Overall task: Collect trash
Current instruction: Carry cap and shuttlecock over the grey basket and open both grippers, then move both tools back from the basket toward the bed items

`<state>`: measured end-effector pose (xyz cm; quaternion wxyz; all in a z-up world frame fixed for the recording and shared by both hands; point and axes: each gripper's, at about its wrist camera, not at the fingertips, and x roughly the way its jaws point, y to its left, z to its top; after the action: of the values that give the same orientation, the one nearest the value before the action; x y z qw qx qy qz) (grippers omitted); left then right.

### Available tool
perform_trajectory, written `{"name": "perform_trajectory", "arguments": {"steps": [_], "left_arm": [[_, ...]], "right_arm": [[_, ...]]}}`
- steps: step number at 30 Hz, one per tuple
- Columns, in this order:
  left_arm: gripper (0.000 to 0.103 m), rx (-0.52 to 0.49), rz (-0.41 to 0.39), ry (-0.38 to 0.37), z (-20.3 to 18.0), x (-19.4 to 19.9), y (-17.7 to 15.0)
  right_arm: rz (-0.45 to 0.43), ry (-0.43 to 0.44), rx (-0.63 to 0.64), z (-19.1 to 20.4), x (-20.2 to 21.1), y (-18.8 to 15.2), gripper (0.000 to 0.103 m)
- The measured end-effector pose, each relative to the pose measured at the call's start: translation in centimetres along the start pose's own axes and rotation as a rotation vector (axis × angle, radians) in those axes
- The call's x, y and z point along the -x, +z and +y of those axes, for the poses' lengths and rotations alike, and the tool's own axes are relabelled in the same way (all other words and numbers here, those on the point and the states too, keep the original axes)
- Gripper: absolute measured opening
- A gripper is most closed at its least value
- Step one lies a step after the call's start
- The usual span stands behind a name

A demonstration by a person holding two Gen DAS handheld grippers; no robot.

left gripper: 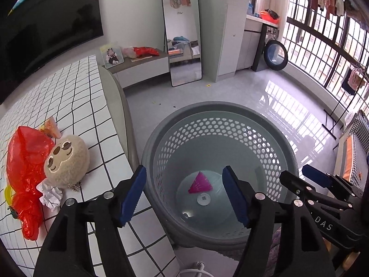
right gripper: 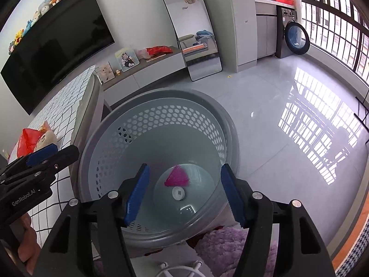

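A grey perforated basket (left gripper: 283, 147) stands on the floor beside the bed, with a pink wrapper (left gripper: 200, 182) at its bottom. It also shows in the right wrist view (right gripper: 208, 124), with the wrapper (right gripper: 177, 179). My left gripper (left gripper: 185, 195) is open and empty above the basket's near rim. My right gripper (right gripper: 184, 196) is open and empty over the basket too. On the checked bed (left gripper: 76, 97) lie a red plastic bag (left gripper: 25, 168), a crumpled white paper ball (left gripper: 51, 196) and a small pink-orange packet (left gripper: 52, 127).
A beige plush toy (left gripper: 66, 161) lies on the bed between the bag and the paper. A yellow item (left gripper: 8, 195) peeks out at the bed's left edge. A purple fluffy rug (right gripper: 221, 242) lies beneath the basket. A mirror (left gripper: 182, 34) leans on the far wall.
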<state>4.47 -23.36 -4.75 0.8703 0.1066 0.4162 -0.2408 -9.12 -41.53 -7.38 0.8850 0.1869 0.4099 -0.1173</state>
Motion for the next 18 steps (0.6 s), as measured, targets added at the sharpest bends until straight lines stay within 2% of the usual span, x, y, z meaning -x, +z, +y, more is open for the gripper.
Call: {"name": "perform_trajectory", "arguments": {"steps": [18], "left_arm": [[0.085, 0.009, -0.055, 0.016, 0.9, 2.5, -0.6]], "right_arm": [[-0.035, -0.001, -0.016, 0.2, 2.1, -0.8, 0.064]]}}
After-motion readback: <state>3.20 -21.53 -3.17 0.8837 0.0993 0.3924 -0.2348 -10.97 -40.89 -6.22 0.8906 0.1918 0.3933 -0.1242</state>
